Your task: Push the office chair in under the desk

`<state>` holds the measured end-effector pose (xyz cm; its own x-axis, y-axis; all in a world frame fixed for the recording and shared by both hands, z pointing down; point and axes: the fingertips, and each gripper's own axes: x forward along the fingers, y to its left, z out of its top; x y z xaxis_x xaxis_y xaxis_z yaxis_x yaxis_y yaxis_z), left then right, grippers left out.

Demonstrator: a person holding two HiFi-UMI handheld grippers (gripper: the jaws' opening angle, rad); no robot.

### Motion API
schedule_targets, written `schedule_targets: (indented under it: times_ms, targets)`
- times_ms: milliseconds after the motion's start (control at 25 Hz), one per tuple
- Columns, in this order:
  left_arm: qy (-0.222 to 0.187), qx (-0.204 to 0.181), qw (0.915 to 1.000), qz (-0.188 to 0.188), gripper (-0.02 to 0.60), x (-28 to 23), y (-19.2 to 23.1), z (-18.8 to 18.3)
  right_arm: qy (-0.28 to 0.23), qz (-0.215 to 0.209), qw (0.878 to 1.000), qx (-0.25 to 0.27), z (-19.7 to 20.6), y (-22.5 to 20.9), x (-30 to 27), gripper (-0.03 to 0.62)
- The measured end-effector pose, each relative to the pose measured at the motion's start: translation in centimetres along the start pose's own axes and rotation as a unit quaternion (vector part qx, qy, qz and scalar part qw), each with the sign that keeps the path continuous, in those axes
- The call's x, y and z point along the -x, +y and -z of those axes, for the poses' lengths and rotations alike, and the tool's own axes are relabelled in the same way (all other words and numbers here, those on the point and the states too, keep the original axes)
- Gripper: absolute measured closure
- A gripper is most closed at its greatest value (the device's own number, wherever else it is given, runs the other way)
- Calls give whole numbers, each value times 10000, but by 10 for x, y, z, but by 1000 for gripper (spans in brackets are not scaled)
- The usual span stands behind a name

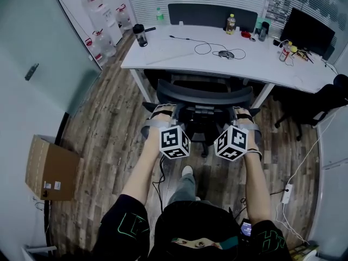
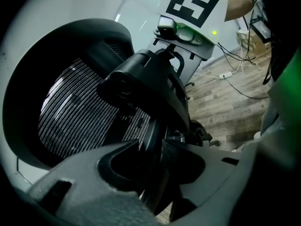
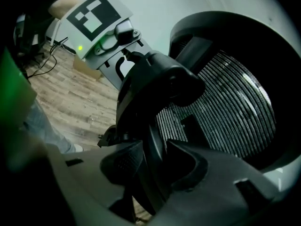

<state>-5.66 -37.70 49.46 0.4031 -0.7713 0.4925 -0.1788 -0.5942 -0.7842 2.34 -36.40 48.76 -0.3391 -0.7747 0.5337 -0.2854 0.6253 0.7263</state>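
Biggest thing first: the plank floor [image 1: 109,124], grey-brown wood all over. On it sits a long white desk [image 1: 179,53] with a dark panel [image 1: 212,14] along its far edge. The chair [image 1: 204,94], black with a mesh back, stands right at the desk's near edge. Its seat is tucked partway under and its backrest is out on the person's side. A second black chair [image 1: 321,102] is parked off to the right.

Cardboard box [image 1: 51,167] on the floor at the left, with a couple of small labels on its side, way too tiny to read. A black monitor [image 1: 310,29] is on the desk's right end, and the water jugs [image 1: 103,34] stand in the far left corner, red caps, print not legible.

Left gripper [image 1: 163,109] is clenched on the left edge of the chair's back frame. In its own view the black rim runs straight between the jaws with both pads against it. Right gripper [image 1: 243,112] does the same on the right edge, frame pinched between its pads. The marker cubes just carry black-and-white squares, no letters.

Small stuff on the desk: a black tumbler [image 1: 140,35], a yellow bottle [image 1: 231,23] whose label I can't read, and a looped cable [image 1: 215,50]. A white power strip [image 1: 286,193] lies on the floor at the right.
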Motion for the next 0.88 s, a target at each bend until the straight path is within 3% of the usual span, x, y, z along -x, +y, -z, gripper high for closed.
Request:
schedule_targets:
  times_ms: [880]
  targets:
    - [-406, -352, 9983, -242, 433, -87, 53, -10, 329, 228, 9992, -67, 40, -73, -68, 447]
